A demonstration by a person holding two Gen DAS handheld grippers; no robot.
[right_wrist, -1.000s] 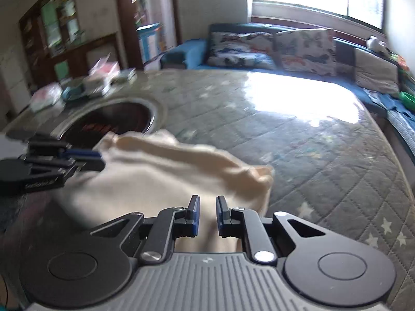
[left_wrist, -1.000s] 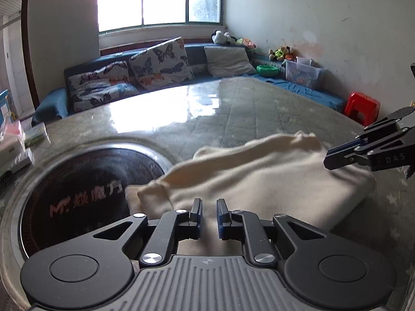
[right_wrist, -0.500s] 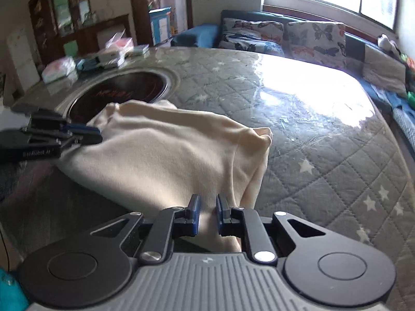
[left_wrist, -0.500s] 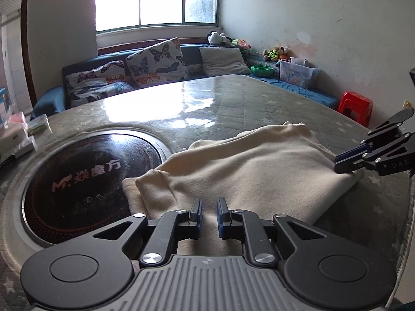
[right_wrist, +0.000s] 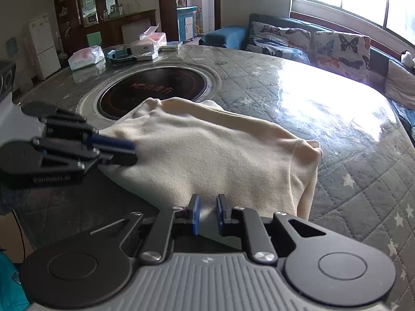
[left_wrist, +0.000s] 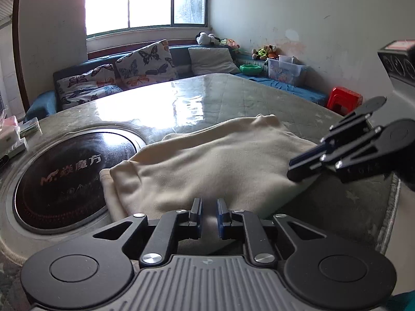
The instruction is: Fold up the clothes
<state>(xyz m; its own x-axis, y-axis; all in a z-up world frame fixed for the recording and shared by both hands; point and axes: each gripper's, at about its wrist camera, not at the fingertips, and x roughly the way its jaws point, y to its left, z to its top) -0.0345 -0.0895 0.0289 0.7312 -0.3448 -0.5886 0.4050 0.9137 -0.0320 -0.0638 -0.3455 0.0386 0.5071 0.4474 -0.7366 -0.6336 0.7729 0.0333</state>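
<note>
A cream garment (left_wrist: 207, 163) lies folded on the quilted table, its far part partly over the round black cooktop; it also shows in the right wrist view (right_wrist: 215, 153). My left gripper (left_wrist: 208, 207) is shut on the garment's near edge, cloth pinched between its blue pads. My right gripper (right_wrist: 207, 208) is shut on the same near edge further right. Each gripper shows in the other's view: the right one (left_wrist: 301, 167) at the cloth's right side, the left one (right_wrist: 124, 151) at its left side.
A round black induction cooktop (left_wrist: 64, 173) is set in the table (right_wrist: 350, 134). Tissue packs and boxes (right_wrist: 116, 51) stand at the table's far side. A sofa with butterfly cushions (left_wrist: 135, 70) runs under the window. A red stool (left_wrist: 343, 99) stands by the wall.
Both grippers have kept hold of the garment's near edge and drawn it toward the table's front. The cloth has settled lower and flatter on the table.
</note>
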